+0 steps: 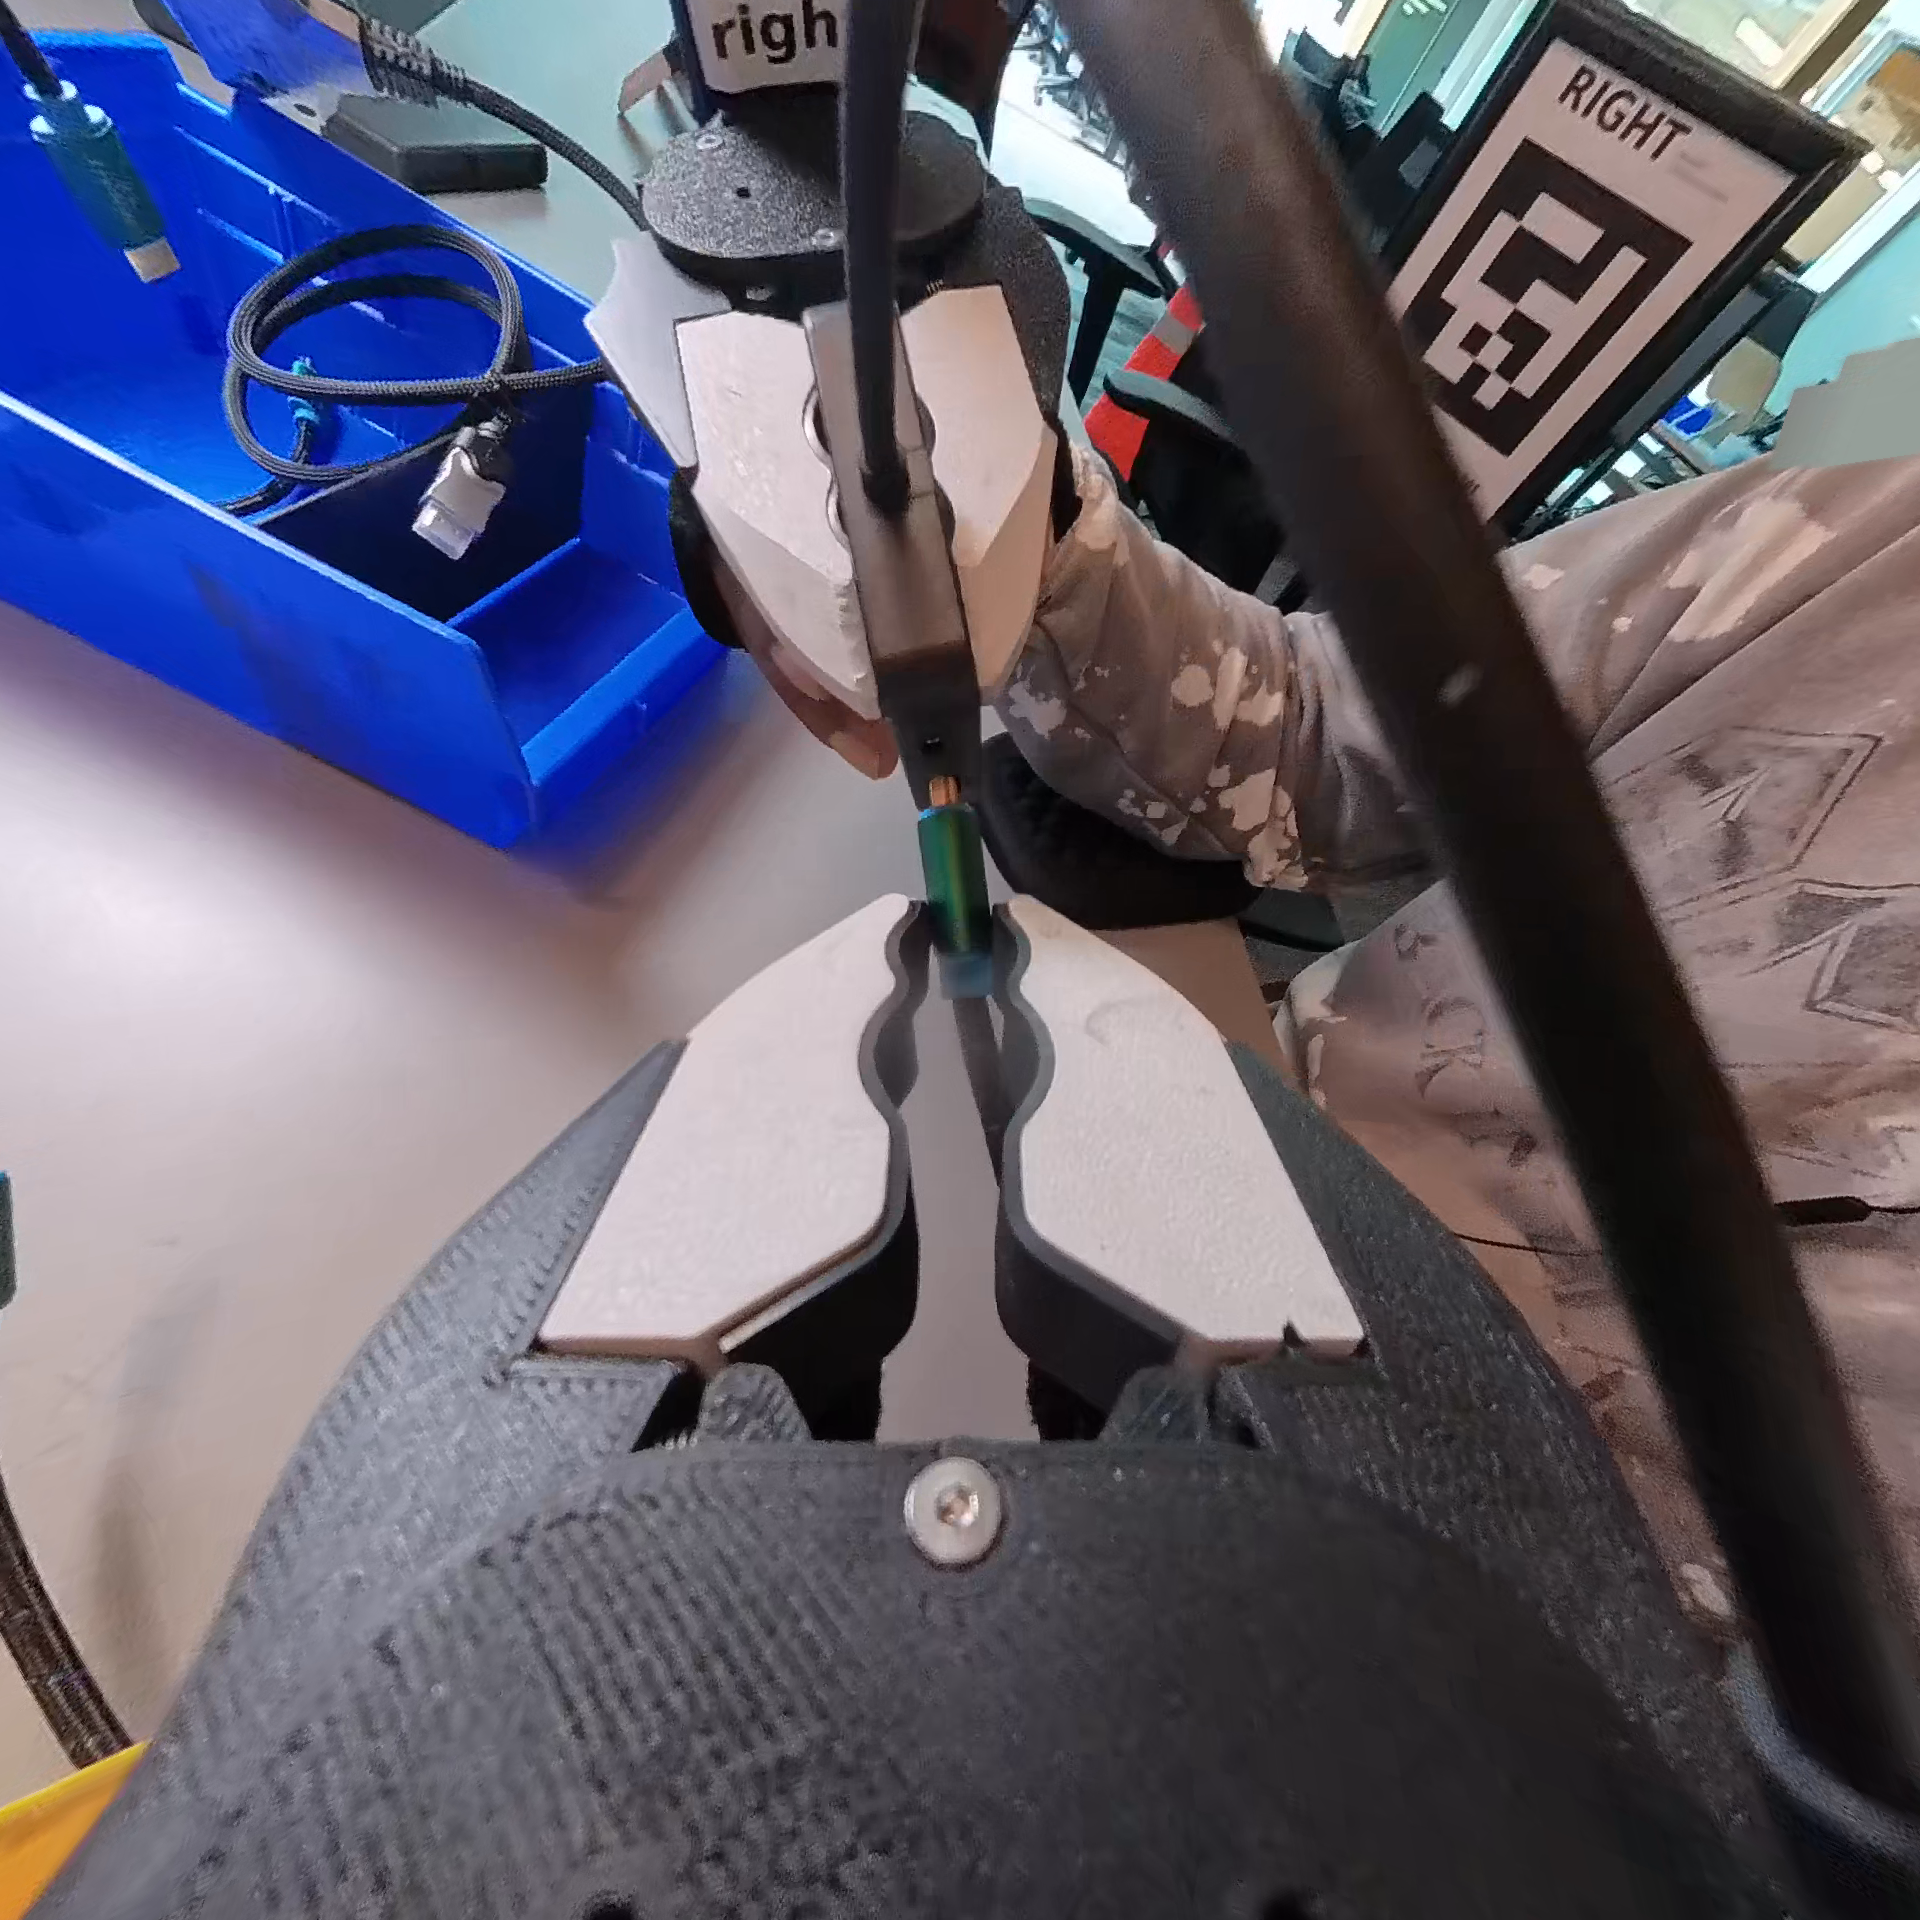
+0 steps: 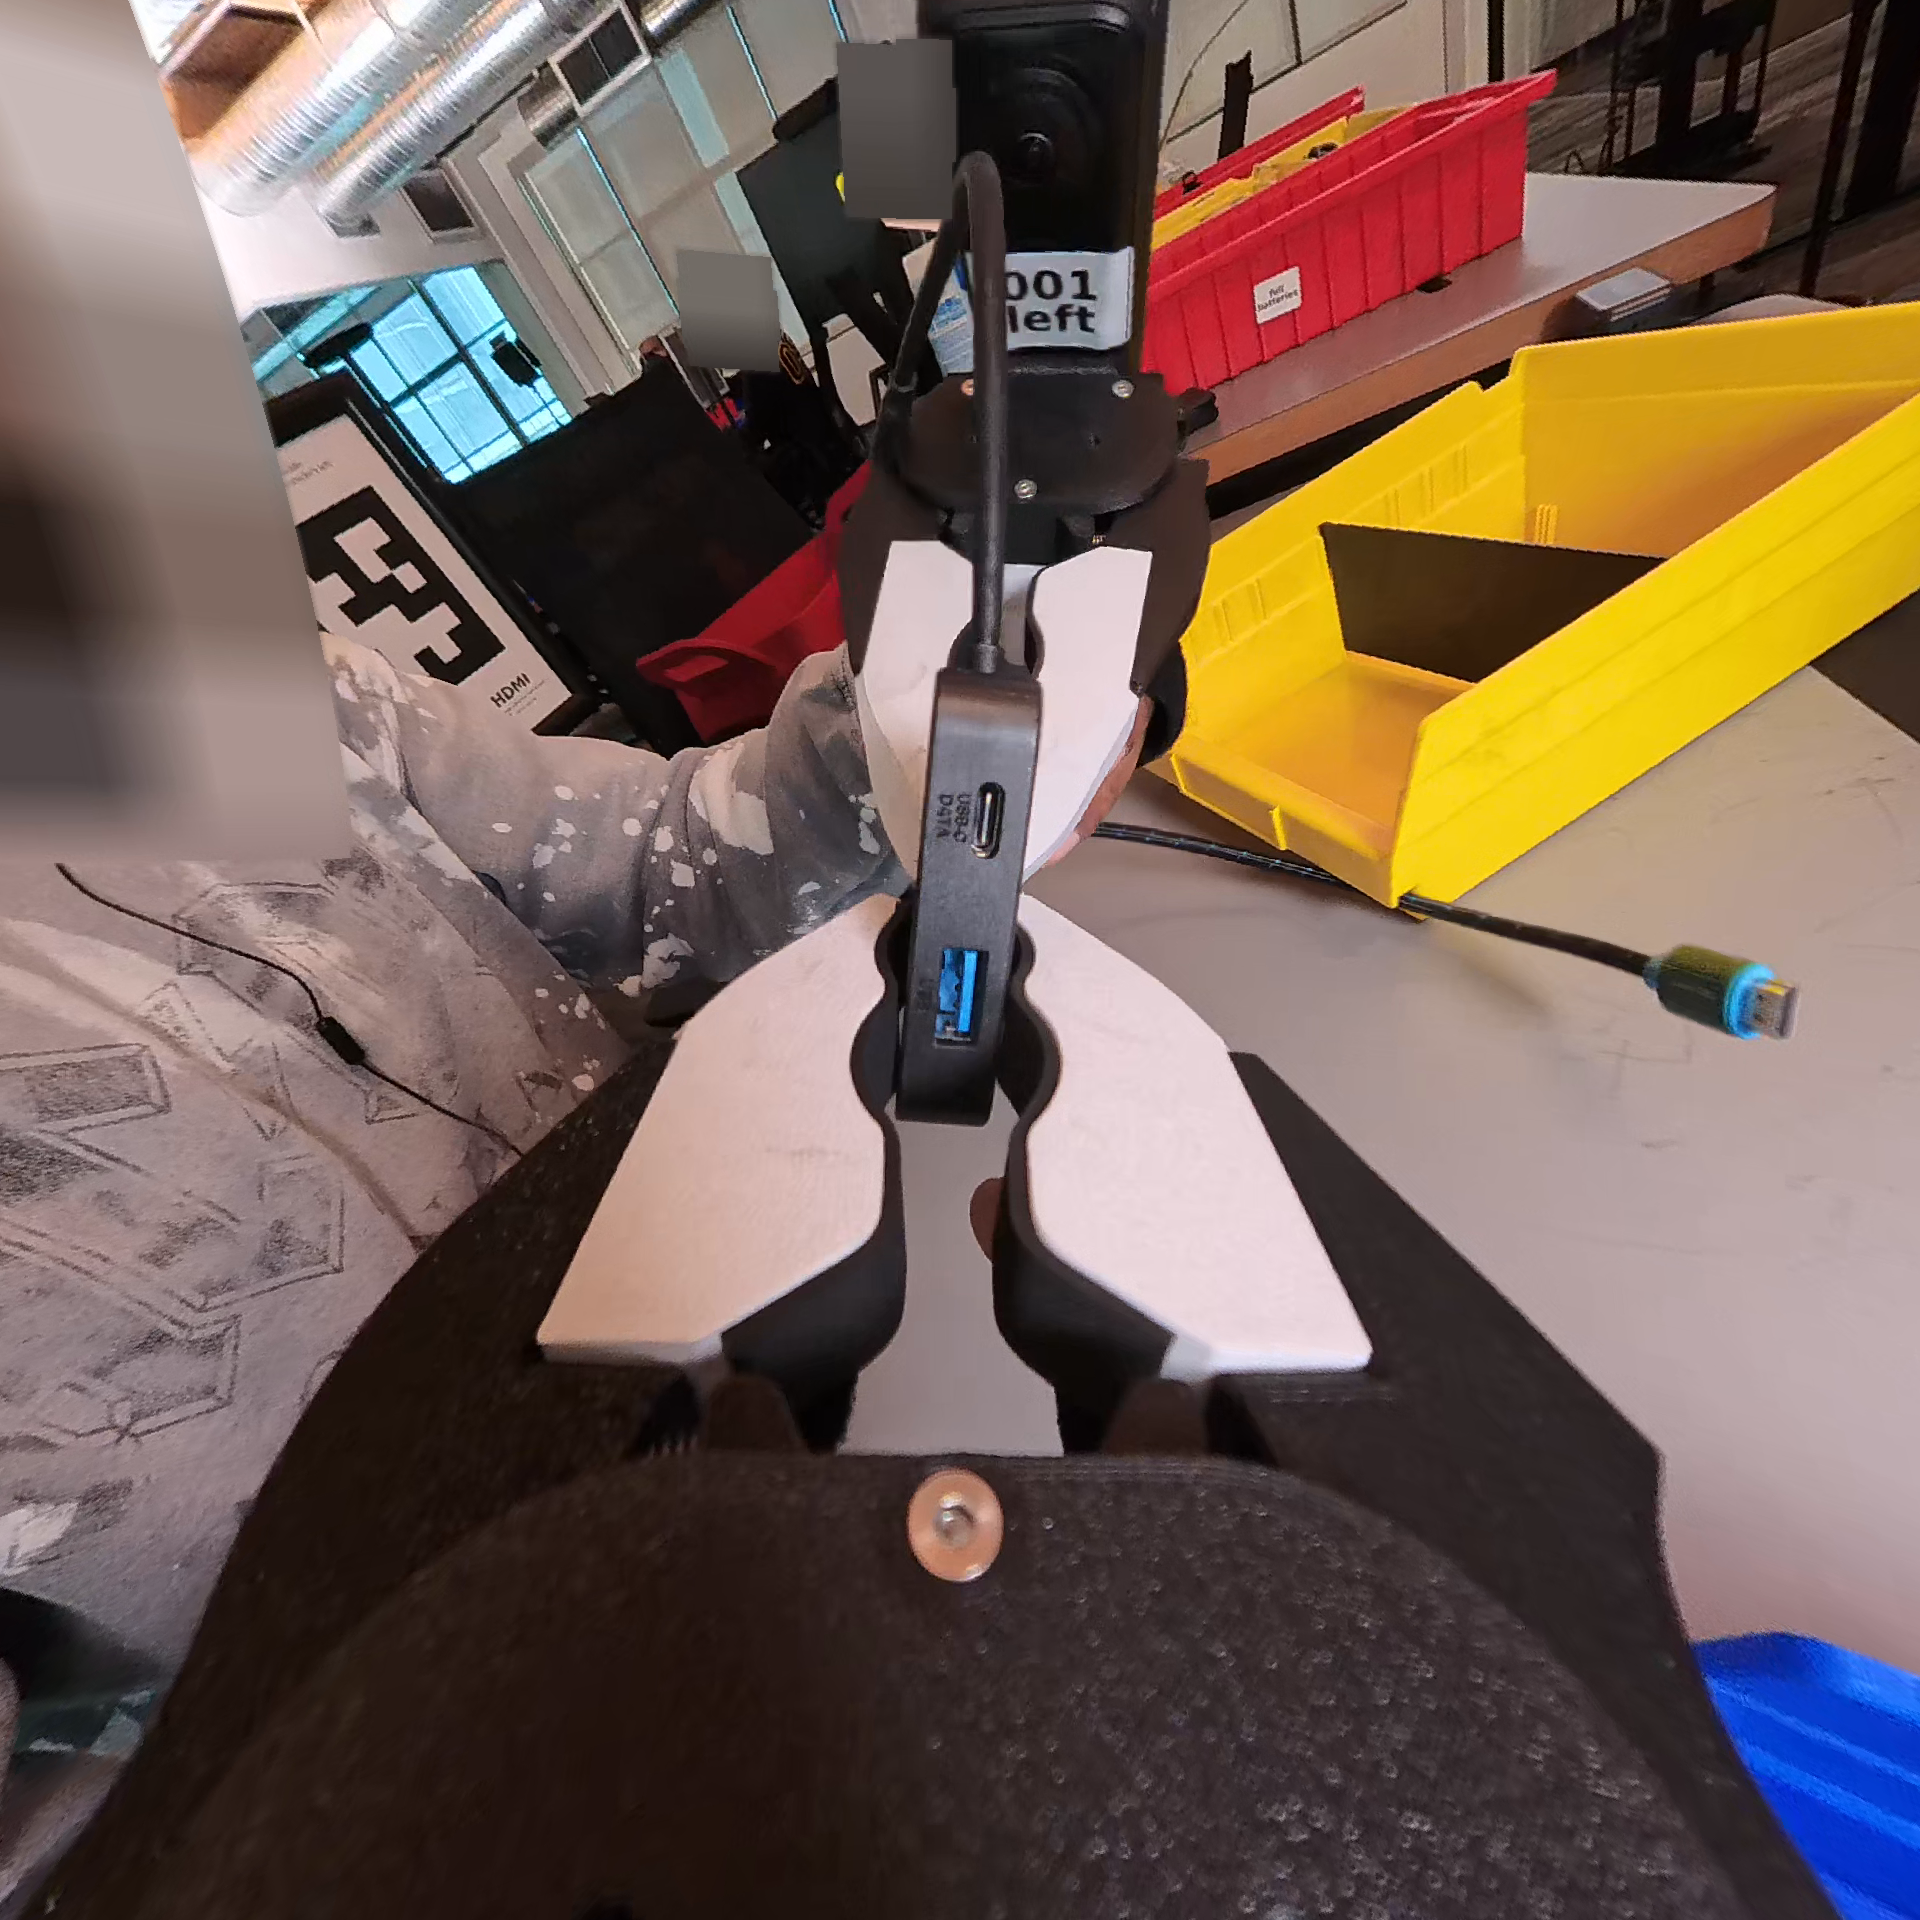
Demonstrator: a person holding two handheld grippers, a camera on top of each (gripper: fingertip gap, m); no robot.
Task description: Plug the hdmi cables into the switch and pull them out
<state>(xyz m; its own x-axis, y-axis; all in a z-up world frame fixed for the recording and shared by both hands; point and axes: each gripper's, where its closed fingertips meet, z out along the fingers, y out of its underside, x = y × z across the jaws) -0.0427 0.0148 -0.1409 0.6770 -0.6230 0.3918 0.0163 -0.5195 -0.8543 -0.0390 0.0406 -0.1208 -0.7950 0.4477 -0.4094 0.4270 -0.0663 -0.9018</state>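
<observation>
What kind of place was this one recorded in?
Probably an open workshop or lab office: parts bins, a blue bin, a yellow bin and red bins, on worktables, bare ceiling ducts, and a marker board.

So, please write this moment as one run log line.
left gripper: shut on plug | right gripper: shut on switch | plug at switch end

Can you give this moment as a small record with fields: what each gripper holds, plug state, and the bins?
left gripper: shut on green cable plug
right gripper: shut on black switch
plug state: metal tip at the switch's end, not fully in
blue bin: holds a coiled braided cable
yellow bin: one black divider, nothing else seen
loose cable: end raised above the table by the yellow bin
</observation>
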